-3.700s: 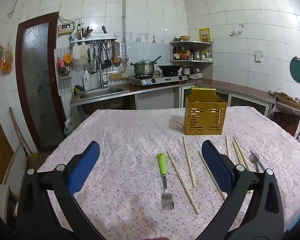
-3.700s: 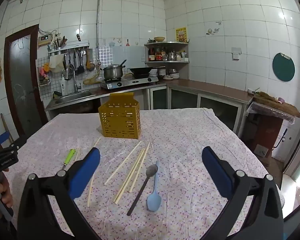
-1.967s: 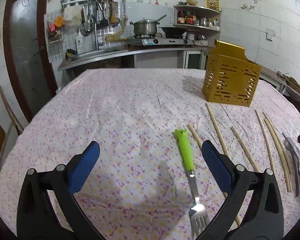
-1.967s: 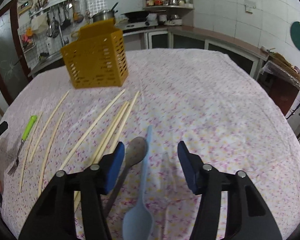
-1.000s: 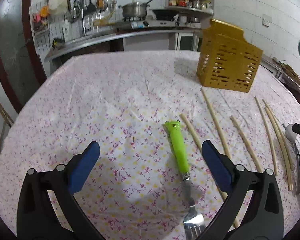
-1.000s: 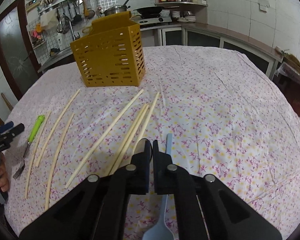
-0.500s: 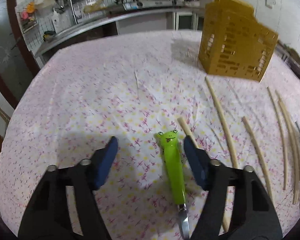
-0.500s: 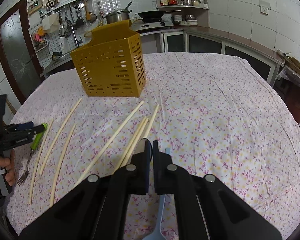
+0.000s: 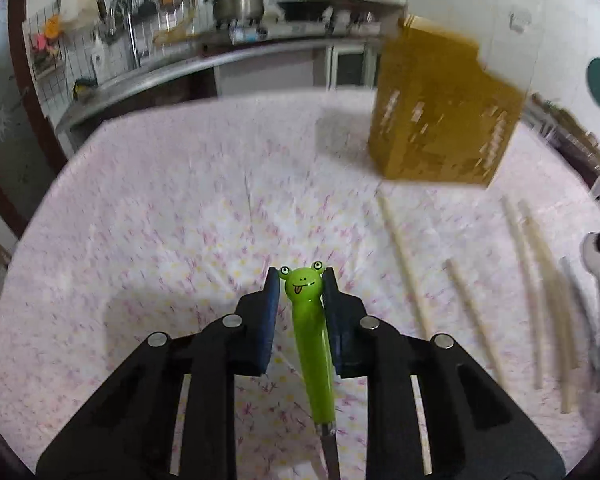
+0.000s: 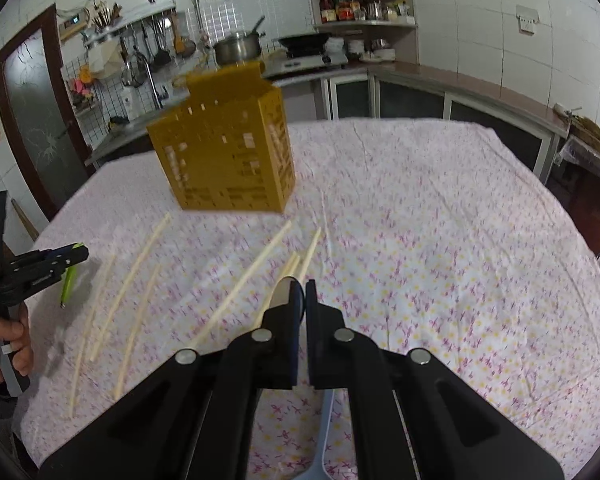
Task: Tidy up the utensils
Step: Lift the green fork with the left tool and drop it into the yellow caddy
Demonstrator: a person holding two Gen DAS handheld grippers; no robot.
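Kitchen with white tiled walls, and the counter (image 9: 160,220) is wearing a pink flowered cloth.

Left wrist view: the left gripper (image 9: 300,284) is sitting at 6 o'clock, its jaws closing in on the frog-faced green handle of the fork (image 9: 310,332). The right pad looks like it's touching the handle, the left one is showing a thin gap, so I can't tell if it's fully clamped. The handle is pointing toward 12, with the metal neck running off the bottom edge. The yellow utensil basket (image 9: 440,120) is standing upright at about 1 o'clock, blurry. Chopsticks (image 9: 404,264) are lying loose on the cloth around 3 o'clock, and a metal spoon (image 9: 594,256) is showing at the far right edge with a dark tip touching its bowl.

Right wrist view: the right gripper (image 10: 303,292) is at 6 o'clock with its jaws closed, pinching the thin handle of the blue spoon (image 10: 320,440), which is hanging down toward the bottom edge. The metal spoon's bowl (image 10: 282,292) is peeking out just beside the left jaw. The basket (image 10: 224,148) is sitting at 11 o'clock, with more chopsticks (image 10: 132,272) fanning out between 9 and 12. At 9 o'clock a hand (image 10: 4,344) is gripping the other gripper (image 10: 66,258), with the green fork (image 10: 69,282) angling down from it.
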